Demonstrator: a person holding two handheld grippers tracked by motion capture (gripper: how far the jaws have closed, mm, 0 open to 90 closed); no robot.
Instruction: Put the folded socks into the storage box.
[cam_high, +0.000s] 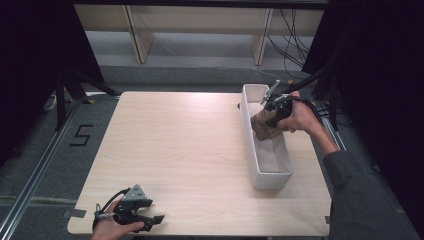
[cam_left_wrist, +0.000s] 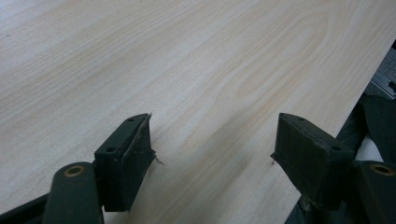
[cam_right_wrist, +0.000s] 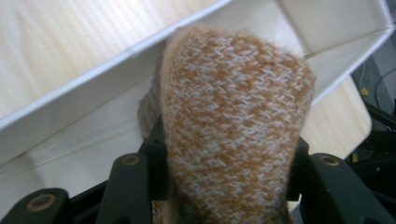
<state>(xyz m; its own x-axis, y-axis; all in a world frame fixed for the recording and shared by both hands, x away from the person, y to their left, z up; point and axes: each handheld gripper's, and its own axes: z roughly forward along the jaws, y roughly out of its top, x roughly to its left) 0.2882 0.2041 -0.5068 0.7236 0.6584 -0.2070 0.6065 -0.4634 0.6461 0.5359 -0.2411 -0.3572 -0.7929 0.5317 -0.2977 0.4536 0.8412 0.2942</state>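
Observation:
A brown and white knitted piece (cam_high: 263, 125), perhaps a sock or mitten, hangs inside the long white box (cam_high: 266, 176) at the table's right. My right gripper (cam_high: 274, 116) is shut on it, held over the box's far half. In the right gripper view the knit (cam_right_wrist: 233, 116) bulges up between the two black jaws, with the box's wall (cam_right_wrist: 70, 100) and floor behind it. My left gripper (cam_high: 154, 220) rests open near the table's front left edge. In the left gripper view its fingers (cam_left_wrist: 126, 156) stand wide apart over bare wood.
The light wooden table (cam_high: 175, 150) has wide free room between the two grippers. Black cables trail from the right gripper off the table's far right. Shelving legs and a grey floor lie beyond the far edge.

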